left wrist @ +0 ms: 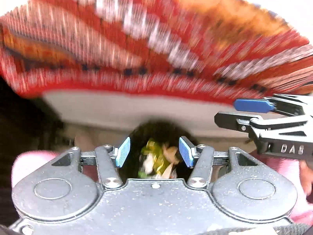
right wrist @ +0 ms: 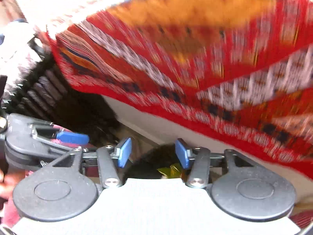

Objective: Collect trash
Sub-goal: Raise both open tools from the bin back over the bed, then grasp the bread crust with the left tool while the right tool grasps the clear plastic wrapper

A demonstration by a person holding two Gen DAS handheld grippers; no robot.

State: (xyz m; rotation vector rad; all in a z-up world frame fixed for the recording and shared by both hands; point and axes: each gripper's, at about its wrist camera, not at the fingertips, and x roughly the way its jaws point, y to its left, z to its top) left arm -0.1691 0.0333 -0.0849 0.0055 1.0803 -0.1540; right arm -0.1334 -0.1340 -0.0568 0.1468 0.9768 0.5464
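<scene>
Both tools gape empty: left tool (left wrist: 154, 151), right tool (right wrist: 153, 152). Wrappers (left wrist: 158, 160) already in dark bin, frame bottom centre; remainder unclear, blurred.

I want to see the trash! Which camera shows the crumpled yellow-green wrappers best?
The left wrist view: the wrappers show in the dark opening between its open blue fingers. The right wrist view catches only a yellow-green sliver, mostly hidden behind the gripper body.

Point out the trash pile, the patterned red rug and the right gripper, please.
trash pile (left wrist: 156, 160): left wrist view, on the yellow-green wrapper between the open fingers.
patterned red rug (left wrist: 137, 39): left wrist view, on its blurred middle.
right gripper (right wrist: 153, 152): right wrist view, midway between its open blue-padded fingertips.
</scene>
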